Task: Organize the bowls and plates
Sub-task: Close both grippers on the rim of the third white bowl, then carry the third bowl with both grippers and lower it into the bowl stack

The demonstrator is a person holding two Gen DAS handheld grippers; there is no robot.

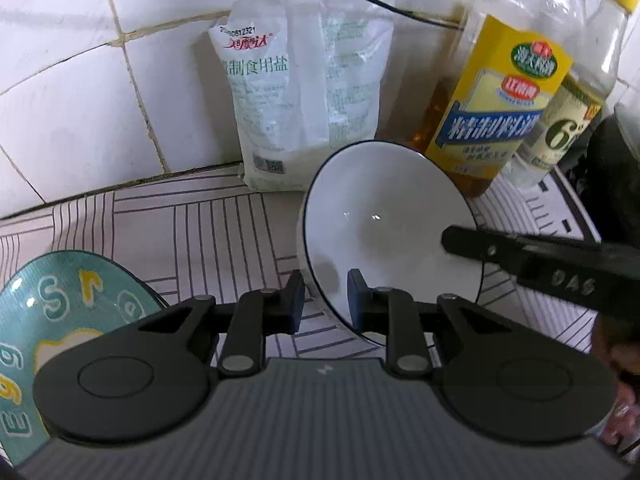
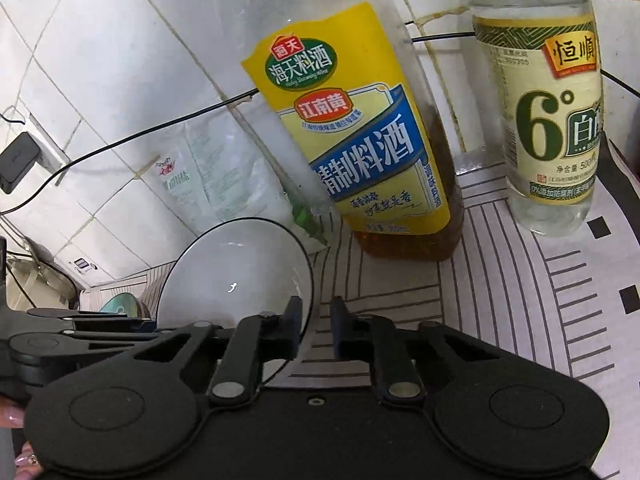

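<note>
The white bowl (image 1: 384,232) with a thin dark rim is tipped up on edge, its hollow facing the left wrist camera, and both grippers have a hold on its rim. The left gripper (image 1: 326,300) has its fingers (image 1: 296,300) closed on the bowl's lower rim, one finger outside the wall and the other inside the hollow. The right gripper (image 2: 316,326) straddles the opposite edge; its left finger lies against the inside of the white bowl (image 2: 236,276), the rim passing into the narrow gap between the two fingers, so it appears to pinch the rim as well. In the left view its dark fingers (image 1: 472,240) reach in across the bowl from the right. Left of the left fingers, a teal plate (image 1: 60,304) with lettering rests on the striped tabletop (image 1: 200,236). Beyond the fingers a salt bag (image 1: 304,92) leans on the tiled wall (image 1: 60,100), with a yellow-labelled cooking wine bottle (image 2: 360,140) and a clear vinegar bottle (image 2: 548,120) standing to its right.
</note>
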